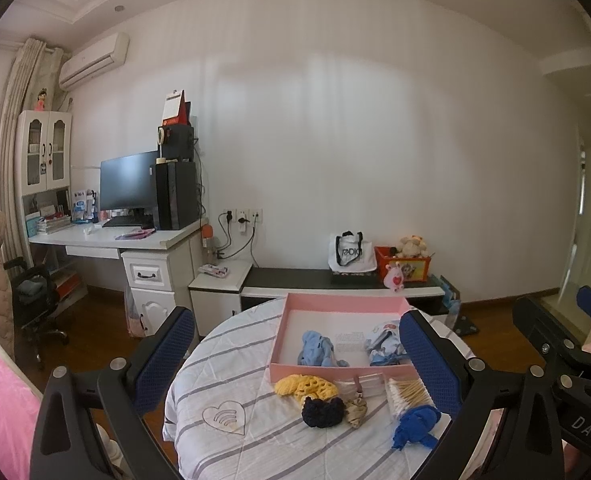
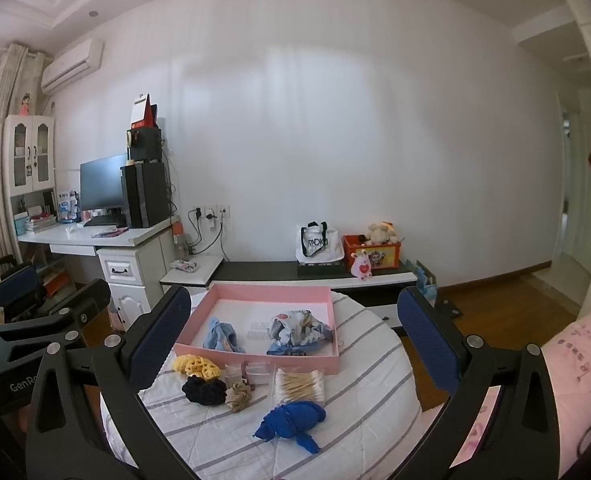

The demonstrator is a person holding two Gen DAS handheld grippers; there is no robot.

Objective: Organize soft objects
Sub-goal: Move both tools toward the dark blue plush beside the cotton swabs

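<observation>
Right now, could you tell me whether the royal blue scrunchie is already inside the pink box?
No, the royal blue scrunchie lies on the striped cloth in front of the pink box, outside its walls.

A round tabletop point(image 2: 355, 432) under striped cloth carries a pink tray point(image 2: 255, 354), four scrunchies, cotton swabs point(image 2: 299, 386) and a clear packet.

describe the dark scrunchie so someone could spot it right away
On the striped round table, look in front of the pink tray. The dark navy scrunchie lies there between a yellow knitted piece and a beige scrunchie; it is the darkest item.
</observation>
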